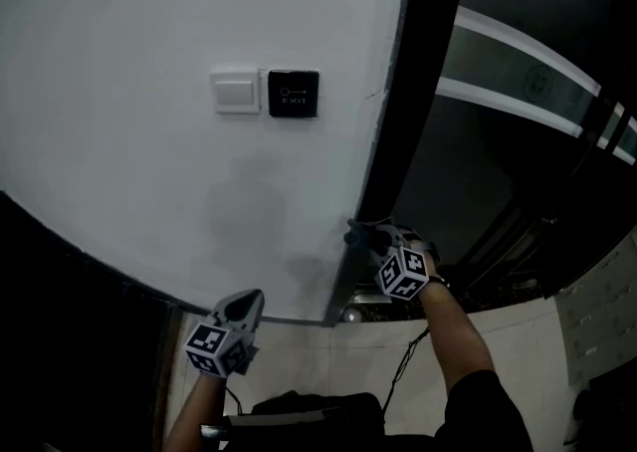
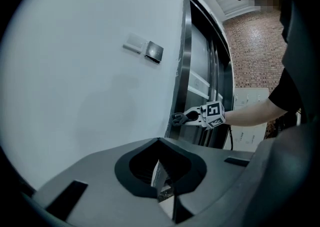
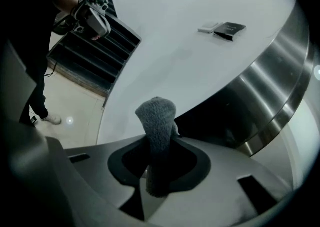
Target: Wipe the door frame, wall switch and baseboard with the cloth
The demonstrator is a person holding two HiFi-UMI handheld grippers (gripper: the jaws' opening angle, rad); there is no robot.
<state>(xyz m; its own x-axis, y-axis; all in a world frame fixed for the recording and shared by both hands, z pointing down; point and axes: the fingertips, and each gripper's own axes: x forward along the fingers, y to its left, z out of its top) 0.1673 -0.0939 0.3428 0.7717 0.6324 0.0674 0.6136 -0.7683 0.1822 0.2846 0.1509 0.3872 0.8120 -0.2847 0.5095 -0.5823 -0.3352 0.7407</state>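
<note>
Grey cloth (image 3: 157, 121) clamped between the jaws of the right gripper (image 1: 360, 234), tuft sticking out past the tips, at or just short of the door frame (image 1: 386, 141), low on its wall-side edge. Frame's long axis vertical, running up from the jaws. Wall switch (image 1: 236, 92) left of the frame, higher, well apart. Left gripper (image 1: 249, 301) farther from the frame, jaws together on nothing. Likely next: strokes along the frame's length.

Entrance corridor of an office or commercial building, plain white wall (image 1: 119, 32) carrying a white wall switch (image 1: 236, 92) beside a black EXIT button (image 1: 294, 94), curved brushed-steel door frame (image 3: 272, 83), dark glass door (image 1: 518, 82) with frosted stripes, pale tiled floor (image 1: 328, 360), brick wall (image 2: 252, 51) beyond.
</note>
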